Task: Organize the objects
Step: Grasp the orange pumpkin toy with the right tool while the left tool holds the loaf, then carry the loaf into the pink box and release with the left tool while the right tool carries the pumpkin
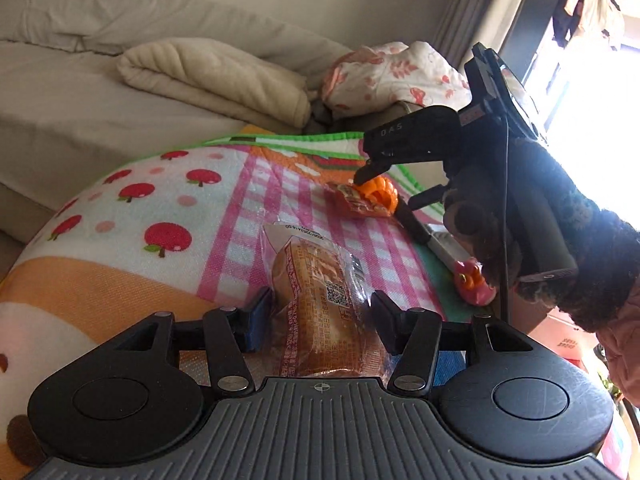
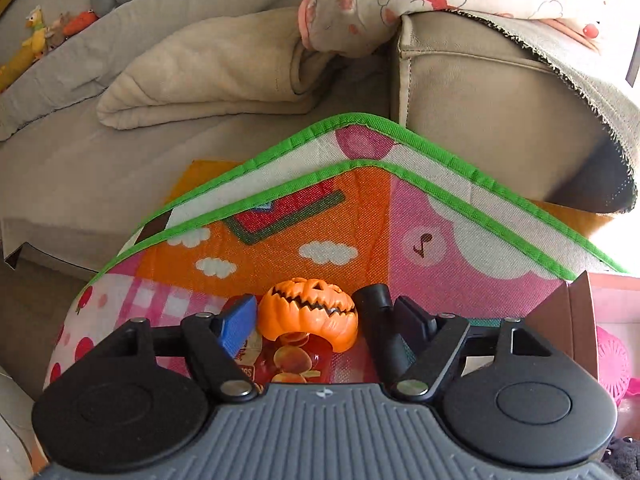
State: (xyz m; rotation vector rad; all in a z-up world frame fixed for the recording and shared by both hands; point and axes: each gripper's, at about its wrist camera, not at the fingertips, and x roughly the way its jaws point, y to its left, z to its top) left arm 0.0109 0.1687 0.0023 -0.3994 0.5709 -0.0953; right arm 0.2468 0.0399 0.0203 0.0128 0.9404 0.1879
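Nearest in the left wrist view, the left tongs (image 1: 320, 312) stand open around a wrapped bread roll (image 1: 316, 304) that lies on the play mat (image 1: 120, 248); the blue pad on one side sits at or just beside the wrapper and the black pad on the other looks just clear of it, so I judge the roll bracketed but not yet pinched. It should be light and soft, its clear film slick and crinkly, so a gentle close across the middle of the loaf, not on the loose wrapper ends, seems the safest hold; too firm a squeeze would likely crush it. Farther along the mat, the right tongs (image 2: 316, 316) are likewise spread, with a plastic pumpkin (image 2: 308, 312) between the fingers and gaps showing on both sides, holding nothing as far as I can tell. The pumpkin rests on a red snack packet (image 2: 288, 360); it looks like a hollow, rigid, light shell with a ribbed, glossy skin that could slip, so gripping across its widest flanks seems best. A black cylindrical thing (image 2: 380, 328) lies just beside the right-hand finger. Beyond, the mat's green edge gives way to a sofa (image 2: 480, 100) carrying a folded beige blanket (image 2: 208, 76).
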